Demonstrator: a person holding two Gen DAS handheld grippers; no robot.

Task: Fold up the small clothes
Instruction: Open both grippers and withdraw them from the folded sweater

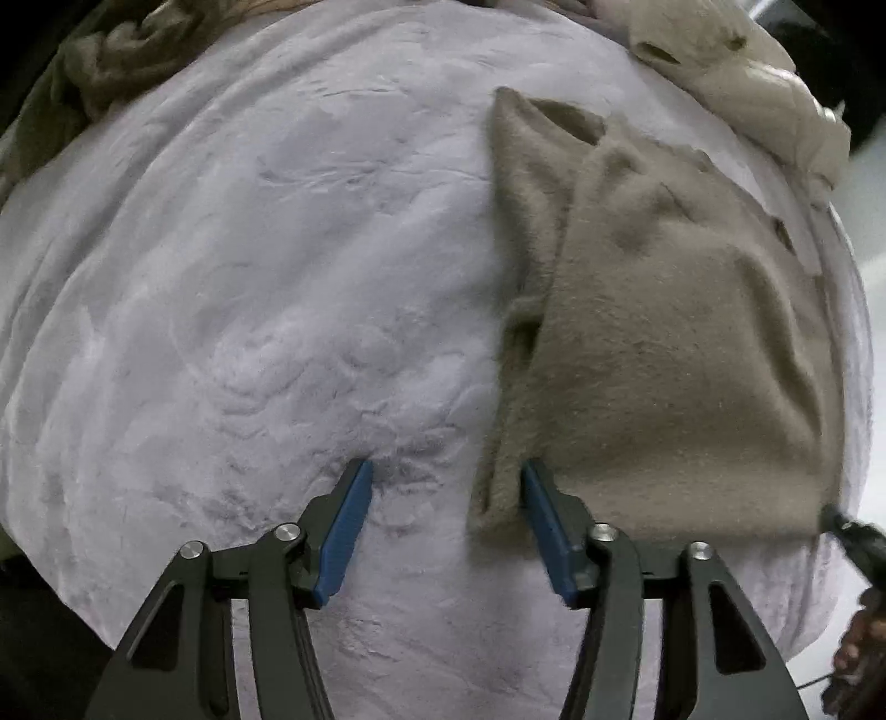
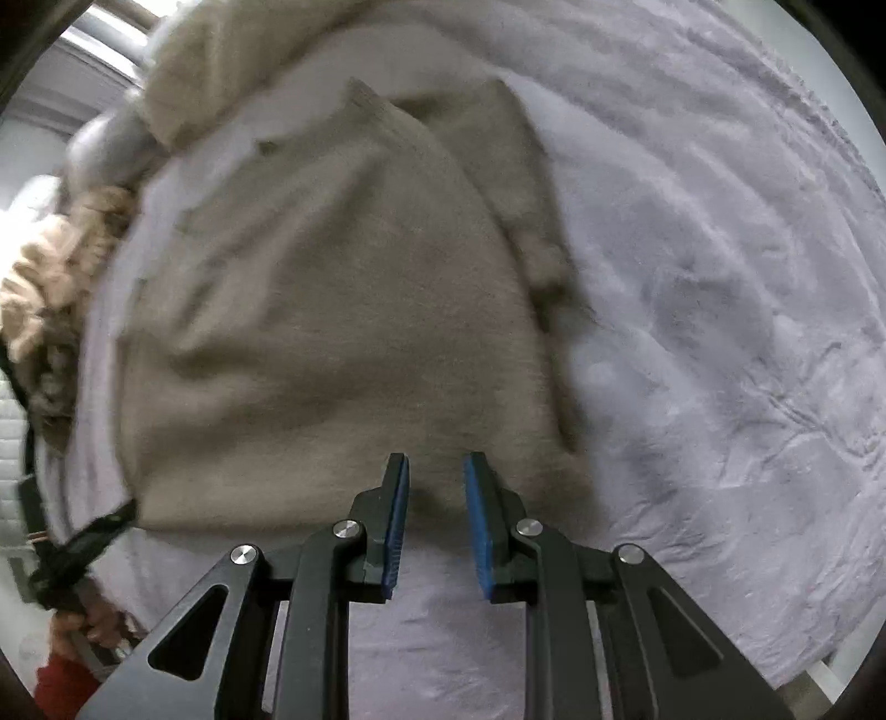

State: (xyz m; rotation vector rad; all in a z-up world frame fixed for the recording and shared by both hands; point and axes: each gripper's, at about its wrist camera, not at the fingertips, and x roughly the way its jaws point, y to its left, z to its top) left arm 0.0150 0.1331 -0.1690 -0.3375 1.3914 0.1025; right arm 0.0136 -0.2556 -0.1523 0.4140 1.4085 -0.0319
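Note:
A small taupe knit garment [image 1: 664,343] lies flat on a white fluffy blanket [image 1: 249,277], with a strip folded under along its left edge. My left gripper [image 1: 446,468] is open wide and low over the blanket, its right fingertip against the garment's near left edge. In the right wrist view the same garment [image 2: 332,310] fills the centre and left. My right gripper [image 2: 437,458] hovers at its near hem, open by a narrow gap with nothing pinched. A black tool tip [image 1: 847,526] [image 2: 99,531], held by a hand, meets the garment's near corner.
A pile of beige clothes [image 1: 747,83] [image 2: 232,61] lies beyond the garment at the blanket's far edge. Olive fabric [image 1: 111,50] bunches at the far left. A tan fluffy item [image 2: 50,277] sits off the blanket's left side. Bare blanket [image 2: 720,277] spreads to the right.

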